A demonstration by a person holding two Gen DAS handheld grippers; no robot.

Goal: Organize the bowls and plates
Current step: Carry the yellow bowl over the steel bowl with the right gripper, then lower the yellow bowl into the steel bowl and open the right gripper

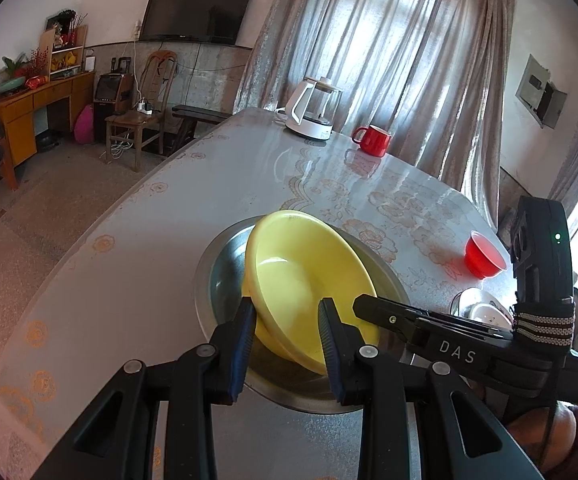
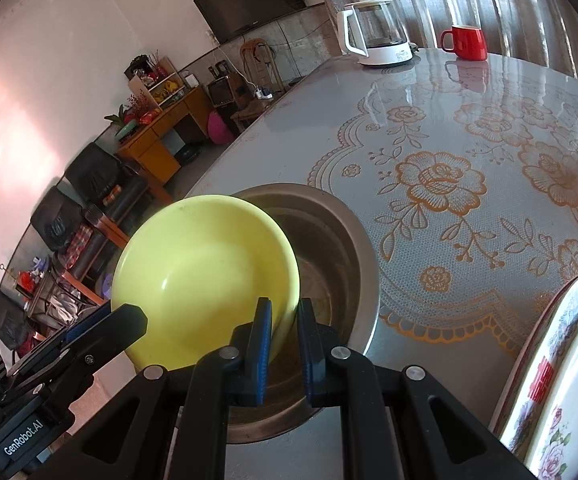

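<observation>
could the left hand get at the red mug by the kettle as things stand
Probably not right away: the left tongs are shut on the yellow bowl over the steel basin, and the red mug stands at the table's far end. The tabletop between looks bare.

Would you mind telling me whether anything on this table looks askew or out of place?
The yellow bowl is tilted steeply over the steel basin, not nested flat, because the left gripper and right gripper both pinch its rim. Nothing looks spilled or damaged.

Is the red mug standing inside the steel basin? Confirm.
No: the red mug stands on the table at the far end beside the white kettle, well apart from the steel basin.
</observation>
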